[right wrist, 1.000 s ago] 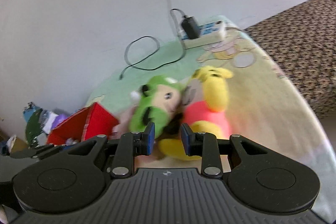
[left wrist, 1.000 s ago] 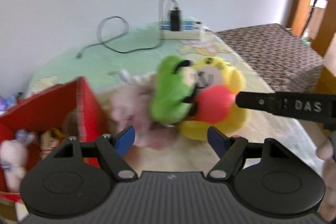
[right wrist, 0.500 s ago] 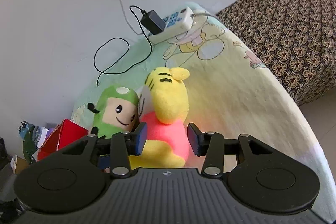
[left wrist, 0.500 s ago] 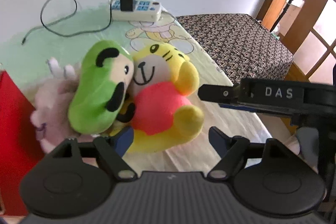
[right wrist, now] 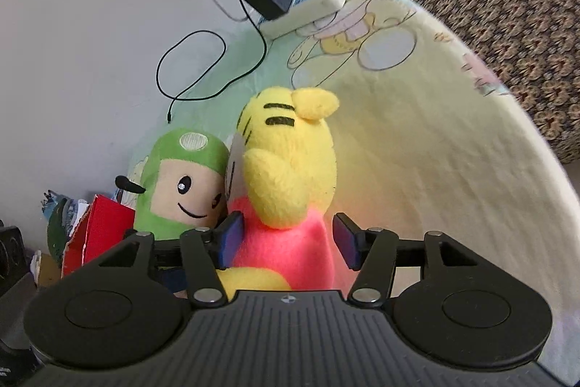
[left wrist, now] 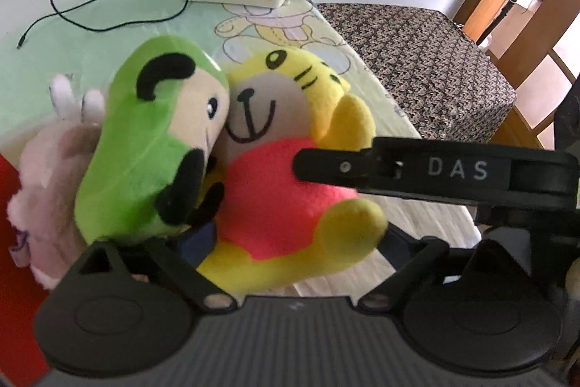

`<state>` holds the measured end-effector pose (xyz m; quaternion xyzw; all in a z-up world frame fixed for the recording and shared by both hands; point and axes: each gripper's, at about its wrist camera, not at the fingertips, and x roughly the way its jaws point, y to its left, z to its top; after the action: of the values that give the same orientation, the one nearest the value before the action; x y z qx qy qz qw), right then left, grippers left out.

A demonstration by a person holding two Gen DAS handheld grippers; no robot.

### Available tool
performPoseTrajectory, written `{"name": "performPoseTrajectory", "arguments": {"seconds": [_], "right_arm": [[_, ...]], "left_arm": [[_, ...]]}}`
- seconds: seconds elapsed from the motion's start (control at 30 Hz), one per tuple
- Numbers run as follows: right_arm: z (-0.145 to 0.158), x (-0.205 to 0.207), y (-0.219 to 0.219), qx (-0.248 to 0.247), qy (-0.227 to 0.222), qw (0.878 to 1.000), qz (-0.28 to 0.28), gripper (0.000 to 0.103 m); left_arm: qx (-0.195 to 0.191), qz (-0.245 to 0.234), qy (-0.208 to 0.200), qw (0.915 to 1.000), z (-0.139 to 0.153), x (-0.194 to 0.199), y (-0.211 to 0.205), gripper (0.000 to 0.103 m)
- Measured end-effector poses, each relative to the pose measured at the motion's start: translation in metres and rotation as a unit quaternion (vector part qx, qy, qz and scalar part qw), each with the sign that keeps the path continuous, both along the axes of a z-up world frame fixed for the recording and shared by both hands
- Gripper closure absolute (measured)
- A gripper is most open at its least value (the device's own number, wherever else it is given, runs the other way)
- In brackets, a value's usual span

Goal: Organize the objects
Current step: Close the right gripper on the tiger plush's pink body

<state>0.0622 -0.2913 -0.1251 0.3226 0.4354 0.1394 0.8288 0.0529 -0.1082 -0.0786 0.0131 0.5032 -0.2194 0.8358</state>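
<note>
the right gripper point(right wrist: 286, 238) is opening, its blue pads either side of the yellow tiger plush point(right wrist: 286, 169) at its pink belly, a gap at the right pad. the left gripper point(left wrist: 293, 242) is opening too, wide around the same toy's lower body. the green plush point(left wrist: 152, 147) leans against the tiger on the pale cartoon bedsheet point(right wrist: 417, 140), a pink plush point(left wrist: 47, 176) behind it, a red box point(right wrist: 98, 231) beside them.

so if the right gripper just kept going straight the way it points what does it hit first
Most likely the yellow tiger plush. Its pink body already sits between the opening jaws of the right gripper, so the plush is first in line. The green plush stands just off to the side. Depth is hard to judge here.
</note>
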Motion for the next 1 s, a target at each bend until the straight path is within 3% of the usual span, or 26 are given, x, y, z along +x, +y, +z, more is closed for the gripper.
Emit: {"name": "performPoseTrajectory", "arguments": {"seconds": [0.17,0.27,0.37,0.53,0.8,1.0], "right_arm": [[-0.016,0.009,0.003,0.045,0.017,0.999,0.004,0.039],[-0.017,0.007,0.002,0.058,0.018,0.998,0.011,0.049],[-0.012,0.002,0.000,0.056,0.017,0.998,0.015,0.057],[0.004,-0.010,-0.005,0.040,0.012,0.999,0.019,0.061],[0.019,-0.048,-0.024,0.022,0.019,0.999,0.013,0.061],[0.013,-0.087,-0.022,0.014,0.027,1.000,0.003,0.061]], "left_arm": [[0.011,-0.007,-0.002,0.9999,-0.007,0.006,-0.004,0.005],[0.008,-0.009,0.000,0.9999,-0.008,0.007,-0.004,0.006],[0.001,-0.016,0.000,0.9999,-0.005,0.004,-0.003,0.008],[-0.013,-0.033,0.006,0.9994,0.002,-0.004,-0.003,0.018],[-0.033,-0.099,0.010,0.9945,0.008,-0.038,-0.011,0.010],[-0.072,-0.130,0.057,0.9873,-0.001,-0.056,-0.008,0.009]]}}
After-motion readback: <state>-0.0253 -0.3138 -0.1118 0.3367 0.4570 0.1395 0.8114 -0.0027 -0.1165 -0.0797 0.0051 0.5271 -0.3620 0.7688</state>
